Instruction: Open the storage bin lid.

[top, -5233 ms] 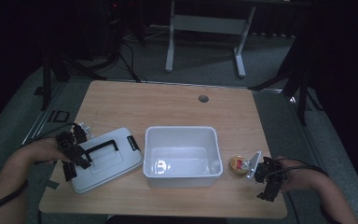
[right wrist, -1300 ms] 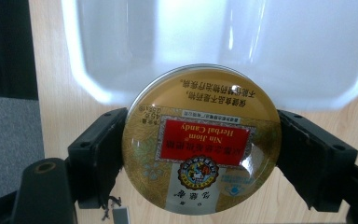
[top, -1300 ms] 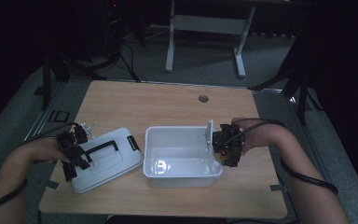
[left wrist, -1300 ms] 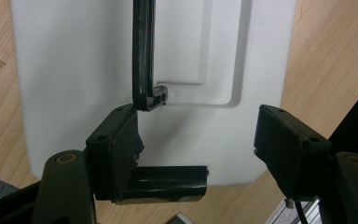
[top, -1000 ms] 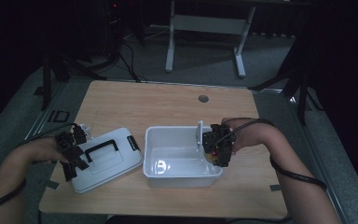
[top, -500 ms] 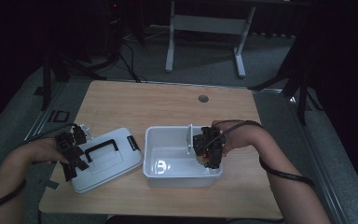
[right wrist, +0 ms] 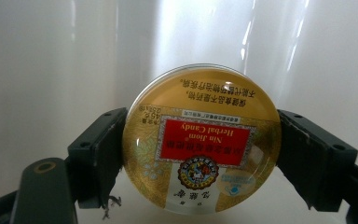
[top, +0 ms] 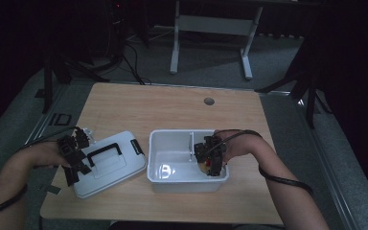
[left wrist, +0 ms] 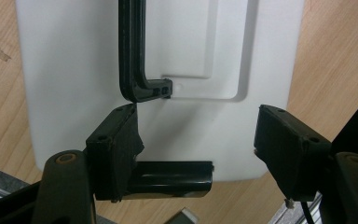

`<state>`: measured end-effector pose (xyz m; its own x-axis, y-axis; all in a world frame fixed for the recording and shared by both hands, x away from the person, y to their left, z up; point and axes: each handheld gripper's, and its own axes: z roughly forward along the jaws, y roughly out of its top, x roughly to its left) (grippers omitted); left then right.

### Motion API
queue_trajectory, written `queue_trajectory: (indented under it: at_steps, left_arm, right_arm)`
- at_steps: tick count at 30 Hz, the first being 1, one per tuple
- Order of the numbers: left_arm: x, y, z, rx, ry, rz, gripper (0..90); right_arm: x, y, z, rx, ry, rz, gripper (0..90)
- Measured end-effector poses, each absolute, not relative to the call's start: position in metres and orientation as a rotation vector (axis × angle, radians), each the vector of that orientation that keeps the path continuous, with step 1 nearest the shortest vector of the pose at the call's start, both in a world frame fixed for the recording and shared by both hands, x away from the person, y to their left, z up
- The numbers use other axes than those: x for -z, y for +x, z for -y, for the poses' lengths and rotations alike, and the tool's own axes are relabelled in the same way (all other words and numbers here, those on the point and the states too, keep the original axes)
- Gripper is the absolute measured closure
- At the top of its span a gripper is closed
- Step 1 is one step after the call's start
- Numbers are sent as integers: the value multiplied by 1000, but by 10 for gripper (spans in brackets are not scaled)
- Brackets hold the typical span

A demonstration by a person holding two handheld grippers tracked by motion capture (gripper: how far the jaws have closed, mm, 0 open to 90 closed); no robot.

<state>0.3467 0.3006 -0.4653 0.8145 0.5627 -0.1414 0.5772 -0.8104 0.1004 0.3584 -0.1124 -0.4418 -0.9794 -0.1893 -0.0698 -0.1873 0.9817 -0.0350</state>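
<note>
right gripper (top: 210, 162) clamped on the candy tin (right wrist: 201, 140), low inside the white bin (top: 157, 163). tin's round n slick, could pop out sideways. left gripper (top: 73, 155) slack over the lid (top: 112, 165) beside the bin.

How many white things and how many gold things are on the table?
White: 2, the lid and the open box.
Gold: 1, the round candy tin held in the right tongs inside the box.
Total: 3.
</note>
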Motion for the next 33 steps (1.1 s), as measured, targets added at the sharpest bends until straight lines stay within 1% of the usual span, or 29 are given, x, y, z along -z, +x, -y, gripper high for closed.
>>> queue_trajectory:
  at_steps: [21, 33]
  left_arm:
    - [466, 347, -301, 156, 2860, -901, 303]
    - [467, 347, -303, 163, 2853, -907, 304]
  right_arm:
    - [484, 370, 107, 129, -218, -3080, 204]
    - [492, 376, 105, 153, -174, -3112, 203]
